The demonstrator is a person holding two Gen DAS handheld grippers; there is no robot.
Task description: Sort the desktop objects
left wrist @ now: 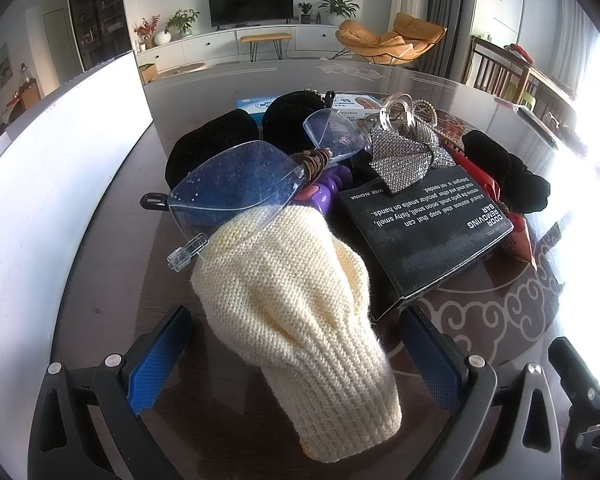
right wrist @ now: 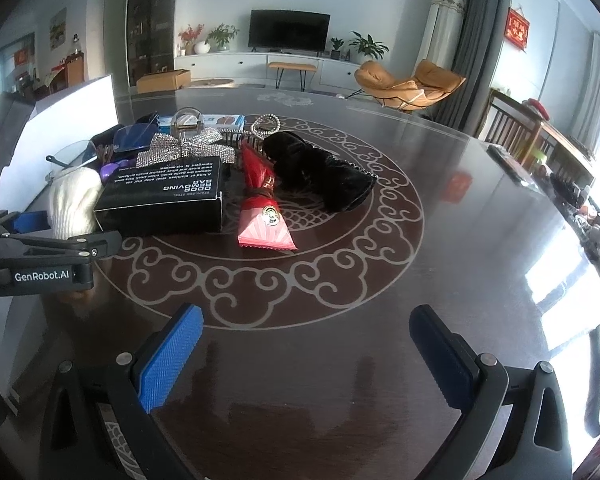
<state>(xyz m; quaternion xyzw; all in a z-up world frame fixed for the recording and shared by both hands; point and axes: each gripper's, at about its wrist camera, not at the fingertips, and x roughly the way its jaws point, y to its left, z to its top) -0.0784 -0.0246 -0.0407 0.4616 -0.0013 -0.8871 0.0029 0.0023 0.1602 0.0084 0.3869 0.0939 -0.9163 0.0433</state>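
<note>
The left tongs [left wrist: 296, 360] stand open around a cream knitted glove [left wrist: 296, 300] lying on the dark patterned surface [right wrist: 340, 340], beside a black cardboard box [left wrist: 424, 232]. The right tongs [right wrist: 306, 354] hang open over bare surface, apart from the pile.

Left wrist view sits close over the pile; right views black box [right wrist: 160, 200] from farther right.

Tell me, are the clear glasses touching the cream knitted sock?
Touching: in the left wrist view the clear glasses rest their lens edge on the cream knitted sock.
</note>
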